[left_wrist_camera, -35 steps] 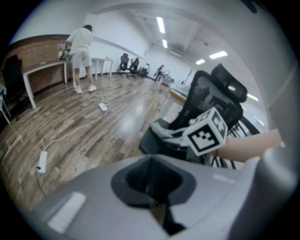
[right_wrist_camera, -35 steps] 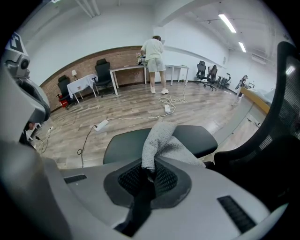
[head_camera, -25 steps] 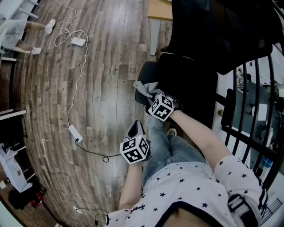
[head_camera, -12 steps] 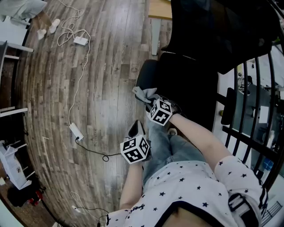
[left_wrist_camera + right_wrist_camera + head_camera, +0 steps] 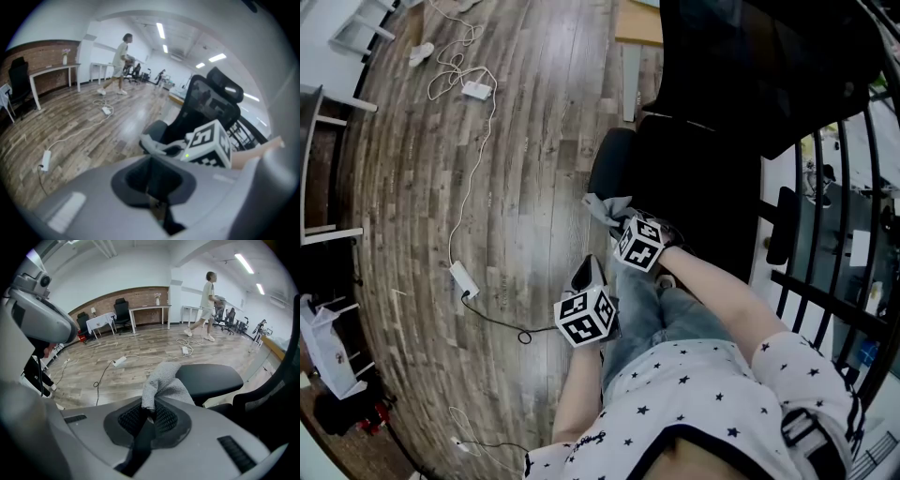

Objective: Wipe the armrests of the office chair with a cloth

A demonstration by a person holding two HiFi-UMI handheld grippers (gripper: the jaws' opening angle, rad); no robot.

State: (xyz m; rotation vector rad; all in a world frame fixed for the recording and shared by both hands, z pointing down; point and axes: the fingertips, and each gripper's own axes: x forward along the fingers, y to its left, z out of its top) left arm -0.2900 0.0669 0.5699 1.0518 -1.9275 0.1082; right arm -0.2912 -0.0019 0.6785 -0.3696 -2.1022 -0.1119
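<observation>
Grey cloth (image 5: 605, 206) sits bunched against the near end of the black armrest (image 5: 614, 161) of the office chair (image 5: 722, 94). Its lower corner is pinched between the closed jaws of the right gripper (image 5: 622, 223). Past the armrest's outer edge the wooden floor (image 5: 516, 169) lies wide open, crossed only by a white cable (image 5: 459, 216). On the inner side the chair's dark seat (image 5: 703, 187) crowds close. Further out, the left gripper (image 5: 587, 277) hangs over the floor just beside the person's leg (image 5: 647, 300), jaws together on nothing.
</observation>
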